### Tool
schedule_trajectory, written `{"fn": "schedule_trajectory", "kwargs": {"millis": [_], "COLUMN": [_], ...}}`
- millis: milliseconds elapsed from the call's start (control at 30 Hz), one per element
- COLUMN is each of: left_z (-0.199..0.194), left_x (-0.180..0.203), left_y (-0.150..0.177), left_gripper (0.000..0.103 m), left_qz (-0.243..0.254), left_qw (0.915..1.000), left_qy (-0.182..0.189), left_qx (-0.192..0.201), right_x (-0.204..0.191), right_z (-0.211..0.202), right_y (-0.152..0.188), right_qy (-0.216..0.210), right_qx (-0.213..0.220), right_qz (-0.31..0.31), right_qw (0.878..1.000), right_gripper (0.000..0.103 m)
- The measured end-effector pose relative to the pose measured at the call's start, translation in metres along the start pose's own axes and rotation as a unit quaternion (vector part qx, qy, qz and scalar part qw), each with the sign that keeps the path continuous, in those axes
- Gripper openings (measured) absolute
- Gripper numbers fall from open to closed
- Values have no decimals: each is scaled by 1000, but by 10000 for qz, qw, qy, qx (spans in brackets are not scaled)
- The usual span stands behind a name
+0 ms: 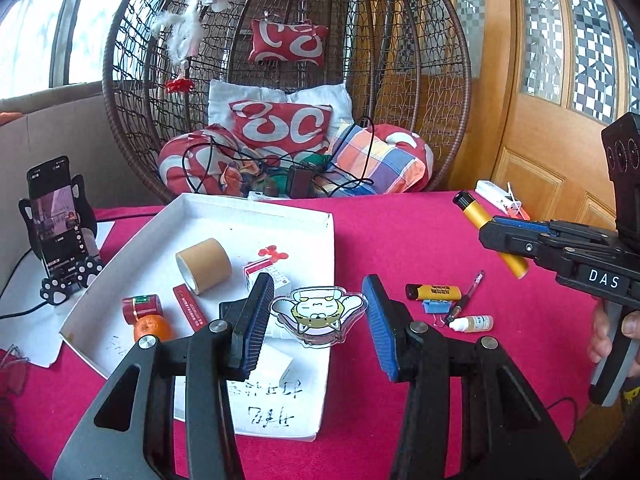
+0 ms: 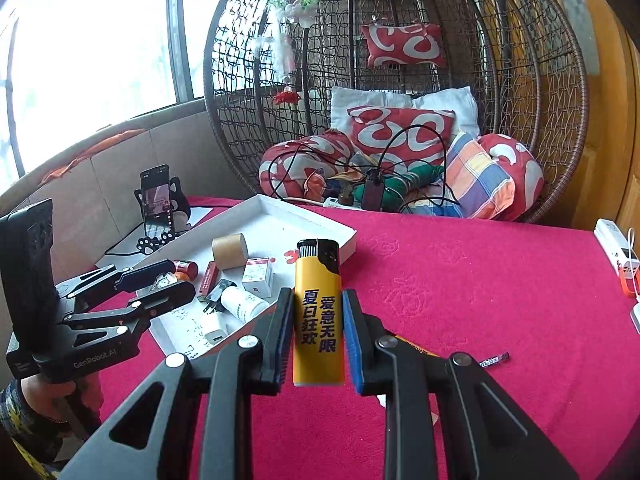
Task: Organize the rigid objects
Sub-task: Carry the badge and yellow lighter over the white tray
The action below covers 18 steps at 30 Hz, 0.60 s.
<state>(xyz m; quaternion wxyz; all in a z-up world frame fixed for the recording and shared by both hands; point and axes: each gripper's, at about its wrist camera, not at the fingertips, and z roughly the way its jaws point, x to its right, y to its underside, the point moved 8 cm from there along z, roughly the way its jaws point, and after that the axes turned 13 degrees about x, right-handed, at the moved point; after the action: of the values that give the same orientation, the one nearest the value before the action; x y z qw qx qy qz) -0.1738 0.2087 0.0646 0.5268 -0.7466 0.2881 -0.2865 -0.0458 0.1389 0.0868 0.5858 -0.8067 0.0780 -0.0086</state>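
— Rigid objects first: where do they sit?
— Mostly in the white tray (image 1: 120, 264) on the red-clothed counter (image 1: 400, 240): a brown tape roll (image 1: 204, 266), a red-and-white box (image 1: 262, 274), a red tin (image 1: 140, 308), a mandarin (image 1: 152, 327).
— And outside the tray?
— On the cloth to the right lie a second yellow lighter (image 1: 434, 292), a pen (image 1: 466, 298) and a small dropper bottle (image 1: 472, 323).
— What does the left gripper (image 1: 318, 314) carry?
— Its fingers pinch a flat cartoon cat charm (image 1: 318, 314) over the tray's near edge; the pad contact on the left side is hard to make out.
— The right gripper (image 2: 318, 334)?
— Its fingers are clamped on a yellow lighter (image 2: 318, 312) with a black top, held upright above the cloth, just right of the tray.
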Motion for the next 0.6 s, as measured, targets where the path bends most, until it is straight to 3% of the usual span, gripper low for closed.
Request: {"fn": "schedule_trajectory", "kwargs": {"millis": [333,600], "left_z": [-4,-2], "left_x": [-42,-106], "left_y": [-9,-22], "left_gripper": [46,46], "left_qz": [-36,-296], "left_qw": [9991,9947], "left_qy": [-415,-966], "left_qx": [92,189], "right_x": [-29,-53], "right_z": [22,49], "right_y": [-17,-27], "right_qy": [-248,-471], "right_qx": [16,-54], "right_qz": [-212,-203], "right_qw": [9995,9987], "right_gripper": [23,23]}}
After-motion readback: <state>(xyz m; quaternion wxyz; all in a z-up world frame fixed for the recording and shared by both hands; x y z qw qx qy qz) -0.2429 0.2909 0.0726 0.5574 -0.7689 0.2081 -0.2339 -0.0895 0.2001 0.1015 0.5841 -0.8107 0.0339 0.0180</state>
